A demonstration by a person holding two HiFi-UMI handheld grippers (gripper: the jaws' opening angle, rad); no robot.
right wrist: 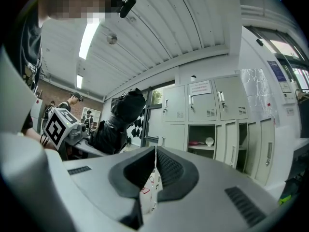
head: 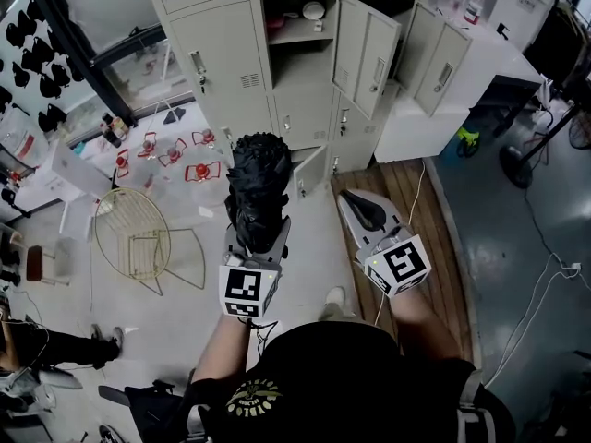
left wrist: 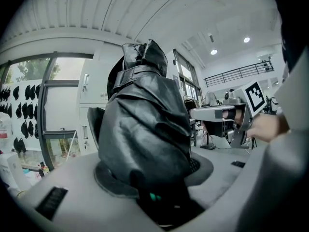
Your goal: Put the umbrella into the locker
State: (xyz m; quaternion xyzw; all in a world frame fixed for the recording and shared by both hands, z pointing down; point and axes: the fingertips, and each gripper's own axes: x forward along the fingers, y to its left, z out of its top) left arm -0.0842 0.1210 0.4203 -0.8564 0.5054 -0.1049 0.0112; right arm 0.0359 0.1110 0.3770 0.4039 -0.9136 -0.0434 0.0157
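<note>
A black folded umbrella (head: 257,187) stands upright in my left gripper (head: 259,233), whose jaws are shut on its lower end. In the left gripper view the umbrella (left wrist: 145,129) fills the middle and hides the pads. My right gripper (head: 362,209) is held beside it on the right, shut with nothing between its jaws; its pads meet in the right gripper view (right wrist: 155,153). The grey lockers (head: 231,63) stand ahead. One compartment (head: 300,40) is open, with a white bowl and a pink item on its shelf. The umbrella (right wrist: 118,122) appears left of the lockers (right wrist: 207,110).
Several locker doors (head: 365,53) hang open to the right. A wire chair (head: 138,238) and red stands (head: 175,155) are on the floor at left. A wooden platform (head: 420,220) with a white cable lies at right. A fan (head: 517,164) stands farther right.
</note>
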